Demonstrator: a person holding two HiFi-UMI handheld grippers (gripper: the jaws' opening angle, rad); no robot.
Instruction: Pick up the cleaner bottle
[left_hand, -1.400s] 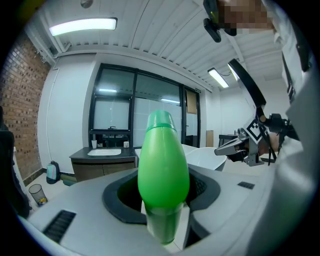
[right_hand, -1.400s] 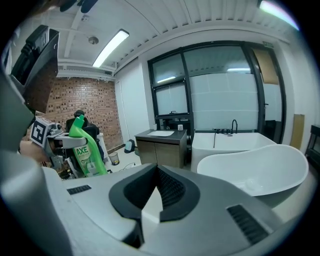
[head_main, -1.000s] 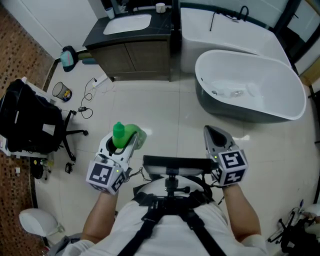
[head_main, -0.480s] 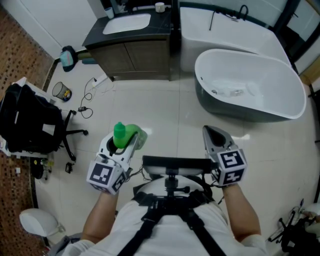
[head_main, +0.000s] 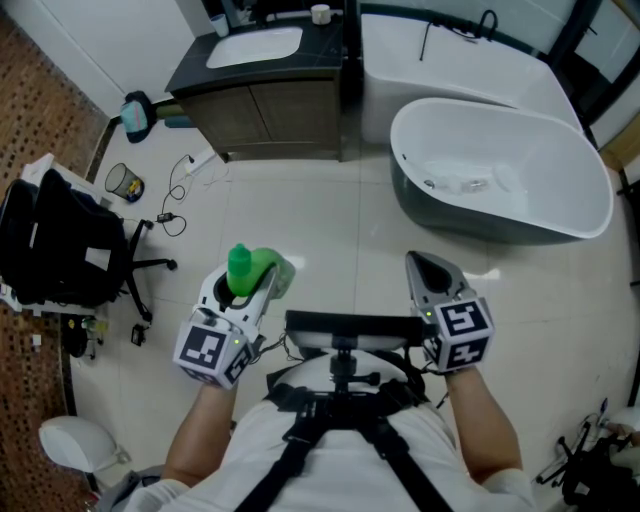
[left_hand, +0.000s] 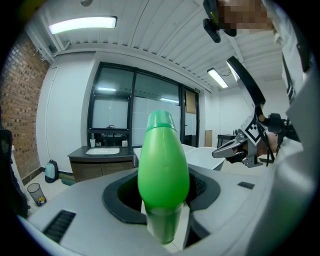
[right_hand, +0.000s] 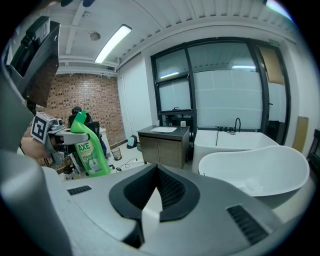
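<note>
A green cleaner bottle (head_main: 250, 269) with an angled neck stands upright between the jaws of my left gripper (head_main: 252, 278), held off the floor. In the left gripper view the bottle (left_hand: 163, 175) fills the middle, and both pads press on its sides. From the right gripper view the same bottle (right_hand: 89, 149) shows at the left, its label facing the camera, clamped in the left gripper (right_hand: 74, 135). My right gripper (head_main: 421, 264) hangs at the right of the head view, shut, with nothing between its jaws (right_hand: 152, 197).
A white bathtub (head_main: 500, 170) stands ahead on the right, a dark vanity with a sink (head_main: 262, 80) ahead at the back. At the left stand a black office chair (head_main: 60, 245), a small bin (head_main: 123, 183) and a cable on the tiled floor (head_main: 330, 215).
</note>
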